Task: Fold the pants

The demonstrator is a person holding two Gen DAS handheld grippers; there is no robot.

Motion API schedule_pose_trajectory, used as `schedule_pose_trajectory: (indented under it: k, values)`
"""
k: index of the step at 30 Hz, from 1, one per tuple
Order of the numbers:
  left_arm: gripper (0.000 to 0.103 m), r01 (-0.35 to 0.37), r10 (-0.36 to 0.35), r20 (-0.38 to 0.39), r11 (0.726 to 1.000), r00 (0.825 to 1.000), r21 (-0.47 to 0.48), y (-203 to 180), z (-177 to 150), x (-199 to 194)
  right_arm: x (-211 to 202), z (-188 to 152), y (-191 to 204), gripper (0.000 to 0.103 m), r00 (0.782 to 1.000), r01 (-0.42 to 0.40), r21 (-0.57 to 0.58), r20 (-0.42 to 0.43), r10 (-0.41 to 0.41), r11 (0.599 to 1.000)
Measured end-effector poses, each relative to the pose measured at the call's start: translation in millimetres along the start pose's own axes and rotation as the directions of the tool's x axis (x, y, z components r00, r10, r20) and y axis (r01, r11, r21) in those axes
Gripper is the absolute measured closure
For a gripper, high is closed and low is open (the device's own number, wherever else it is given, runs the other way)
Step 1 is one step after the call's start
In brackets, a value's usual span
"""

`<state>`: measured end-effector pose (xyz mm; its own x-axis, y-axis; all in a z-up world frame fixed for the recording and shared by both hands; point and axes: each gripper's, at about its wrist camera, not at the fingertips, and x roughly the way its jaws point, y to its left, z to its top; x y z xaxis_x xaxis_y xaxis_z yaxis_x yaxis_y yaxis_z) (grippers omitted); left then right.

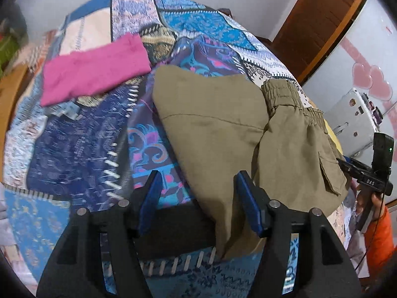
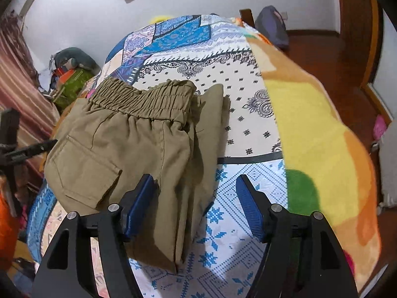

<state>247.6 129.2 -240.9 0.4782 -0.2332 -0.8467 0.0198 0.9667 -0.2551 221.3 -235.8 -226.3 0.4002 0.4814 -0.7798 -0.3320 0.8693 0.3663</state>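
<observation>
The khaki pants lie folded on a patchwork bedspread, with the elastic waistband to the right. My left gripper is open just above the pants' near left edge, holding nothing. In the right wrist view the pants show the waistband and a back pocket. My right gripper is open over the pants' right edge, empty. The right gripper also shows in the left wrist view.
A folded pink cloth lies on the bedspread to the far left. A yellow and orange blanket covers the bed's right side. A white fridge and wooden door stand beyond.
</observation>
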Motion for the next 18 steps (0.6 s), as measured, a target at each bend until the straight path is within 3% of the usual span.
schedule_pose_trajectory:
  k: [2,6,12,15,16,18]
  values:
    - [0.041,0.012,-0.012,0.009,1.0,1.0,0.001,-3,3,2,4,3,-1,0.038,1.0,-0.016,0.004,-0.006,0.016,1.0]
    - [0.041,0.123,-0.123,0.01,0.992,0.992,-0.008,-9,14,7,11,8,-3,0.036,0.998,-0.059,0.015,-0.014,0.059,0.998]
    - [0.041,0.152,-0.151,-0.008,0.988,0.988,0.008,-21,25,20,25,15,-5,0.035,0.991,-0.135,0.038,-0.02,0.136,0.99]
    - [0.042,0.158,-0.158,-0.011,0.987,0.987,0.003,-22,26,21,27,18,-3,0.042,0.989,-0.143,0.029,-0.038,0.144,0.989]
    - [0.049,0.151,-0.151,-0.011,0.988,0.988,0.007,-22,26,21,27,18,-2,0.045,0.989,-0.144,0.021,-0.039,0.145,0.989]
    - [0.067,0.108,-0.107,-0.013,0.994,0.994,0.026,-25,26,21,25,19,-1,0.06,0.989,-0.141,0.016,-0.041,0.141,0.99]
